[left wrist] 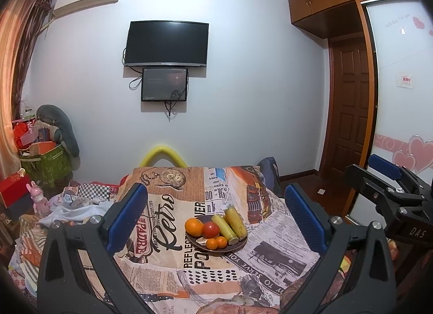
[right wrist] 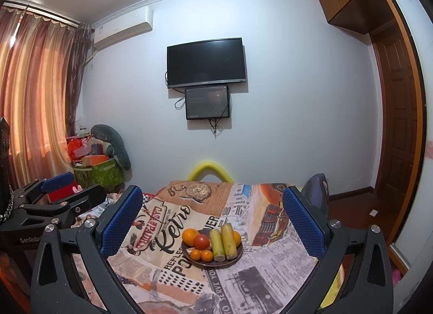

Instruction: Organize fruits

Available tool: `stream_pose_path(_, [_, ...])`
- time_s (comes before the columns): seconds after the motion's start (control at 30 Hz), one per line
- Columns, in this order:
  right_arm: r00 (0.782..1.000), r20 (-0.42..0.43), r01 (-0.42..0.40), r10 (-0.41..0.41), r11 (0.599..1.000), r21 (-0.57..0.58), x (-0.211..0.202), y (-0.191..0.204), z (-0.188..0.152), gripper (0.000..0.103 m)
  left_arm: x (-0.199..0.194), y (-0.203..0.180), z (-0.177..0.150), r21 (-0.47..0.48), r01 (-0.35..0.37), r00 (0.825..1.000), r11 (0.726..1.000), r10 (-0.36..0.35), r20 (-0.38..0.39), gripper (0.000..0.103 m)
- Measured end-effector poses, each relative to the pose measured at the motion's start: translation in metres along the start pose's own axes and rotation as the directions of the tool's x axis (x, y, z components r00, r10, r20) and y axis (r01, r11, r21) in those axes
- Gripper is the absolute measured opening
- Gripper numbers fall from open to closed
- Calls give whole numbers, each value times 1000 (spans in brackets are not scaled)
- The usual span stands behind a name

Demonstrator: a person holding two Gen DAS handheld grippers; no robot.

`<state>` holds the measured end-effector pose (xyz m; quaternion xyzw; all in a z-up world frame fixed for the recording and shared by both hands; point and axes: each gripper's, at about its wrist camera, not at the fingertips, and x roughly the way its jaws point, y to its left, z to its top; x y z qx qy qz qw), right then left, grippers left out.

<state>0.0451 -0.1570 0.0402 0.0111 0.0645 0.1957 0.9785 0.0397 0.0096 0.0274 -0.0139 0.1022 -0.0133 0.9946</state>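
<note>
Brown plate (left wrist: 216, 248), central on the printed cloth (left wrist: 167, 268), is carrying the fruits: orange (left wrist: 193, 226), tomato (left wrist: 210, 229), two mandarins (left wrist: 216, 242), two yellow-green stalks (left wrist: 233, 222). Left gripper (left wrist: 216, 219) and right gripper (right wrist: 212, 219) are hovering short of the plate, jaws spread wide, empty, seemingly readying a pick.

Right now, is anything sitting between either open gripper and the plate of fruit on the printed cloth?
Nothing visible does. Both the left gripper and right gripper are open and held back from the plate; only bare printed cloth lies between. The tomato and sugarcane pieces sit uncovered.
</note>
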Motion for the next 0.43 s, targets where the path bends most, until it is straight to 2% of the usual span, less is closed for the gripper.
stream_pose_path(0.43, [1000,-8,2,-2,1000,-5,2,1,-3,103,3,-3,-1,12,16,1000,1000,-16,0,103])
